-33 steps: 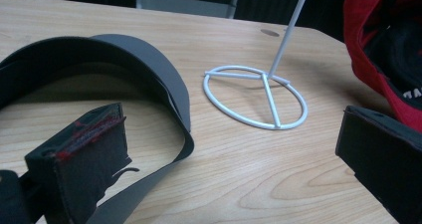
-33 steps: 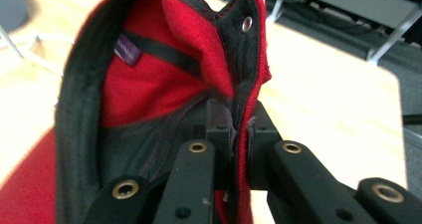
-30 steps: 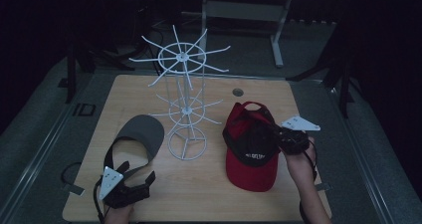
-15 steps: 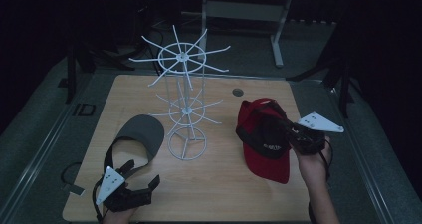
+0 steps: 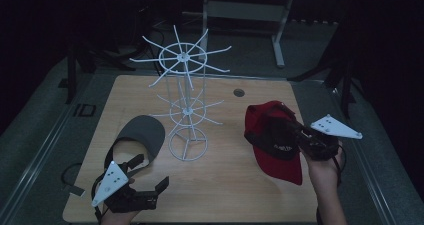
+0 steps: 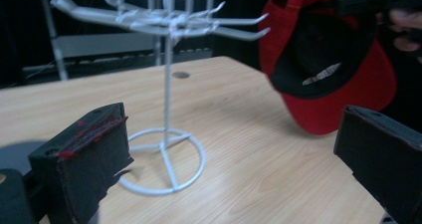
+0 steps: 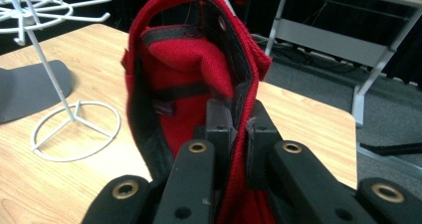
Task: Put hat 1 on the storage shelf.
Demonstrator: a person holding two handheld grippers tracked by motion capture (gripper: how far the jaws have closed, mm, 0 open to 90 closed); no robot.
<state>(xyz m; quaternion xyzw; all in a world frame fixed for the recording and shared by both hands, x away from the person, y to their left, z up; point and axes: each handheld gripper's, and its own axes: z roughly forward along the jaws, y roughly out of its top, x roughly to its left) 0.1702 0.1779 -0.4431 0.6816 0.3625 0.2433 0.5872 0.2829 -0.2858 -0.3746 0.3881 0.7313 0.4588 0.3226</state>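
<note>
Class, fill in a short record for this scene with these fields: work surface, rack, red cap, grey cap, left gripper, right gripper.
work surface: wooden table
rack: white wire stand with hooks, upright mid-table, nothing hanging on it
red cap: lifted off the table, held at its edge
grey cap: lies flat on the table, left of the rack
left gripper: open, holds nothing, near the grey cap
right gripper: shut on the red cap's fabric

The high view looks forward and down over the whole counter [image 5: 220, 185] from the person's side. The left gripper view sits low, facing across toward the white wire rack [image 6: 166, 129] and red cap [image 6: 338, 79]. The right gripper view is very close, seemingly inside that cap [image 7: 189, 69]; both share the rack's base.
</note>
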